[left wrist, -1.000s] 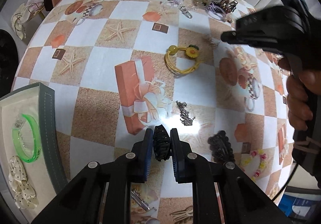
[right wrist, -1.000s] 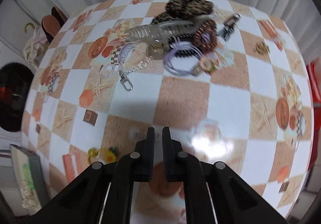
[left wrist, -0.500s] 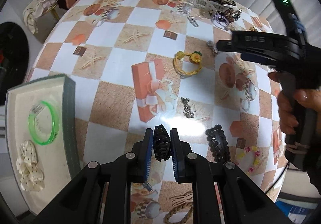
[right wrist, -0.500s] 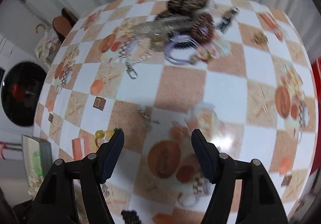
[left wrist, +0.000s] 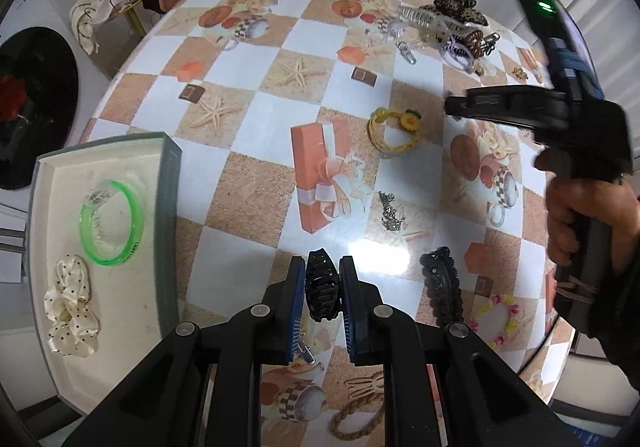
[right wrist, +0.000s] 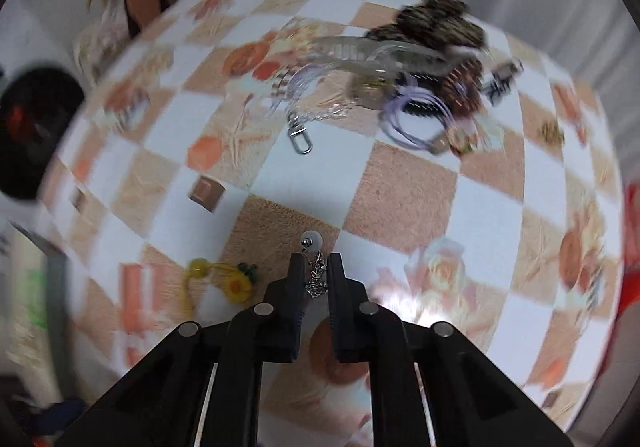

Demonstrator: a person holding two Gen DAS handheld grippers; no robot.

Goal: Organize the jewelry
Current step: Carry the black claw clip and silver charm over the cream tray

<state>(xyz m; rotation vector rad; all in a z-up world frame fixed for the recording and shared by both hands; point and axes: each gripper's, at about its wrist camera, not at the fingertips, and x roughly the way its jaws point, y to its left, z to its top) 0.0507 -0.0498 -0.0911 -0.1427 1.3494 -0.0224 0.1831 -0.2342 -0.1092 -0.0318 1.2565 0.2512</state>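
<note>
Jewelry tray (left wrist: 170,207) lies left of the left gripper (left wrist: 322,289), nearer than the right gripper (right wrist: 316,279). Left gripper clamps a black claw clip (left wrist: 322,287), long axis upright between its pads. Right jaws, just closing, pinch a silver earring (right wrist: 314,271).

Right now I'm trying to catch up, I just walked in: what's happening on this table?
A person is sorting jewelry with two handheld grippers. The left gripper holds a black hair claw above the table, near a tray holding a green bangle and a dotted scrunchie. The right gripper has just closed on a small silver earring.

Left tool (left wrist: 322,289) points steeply down, jaws clamped; right tool (right wrist: 316,279), likewise downward, has just closed.
</note>
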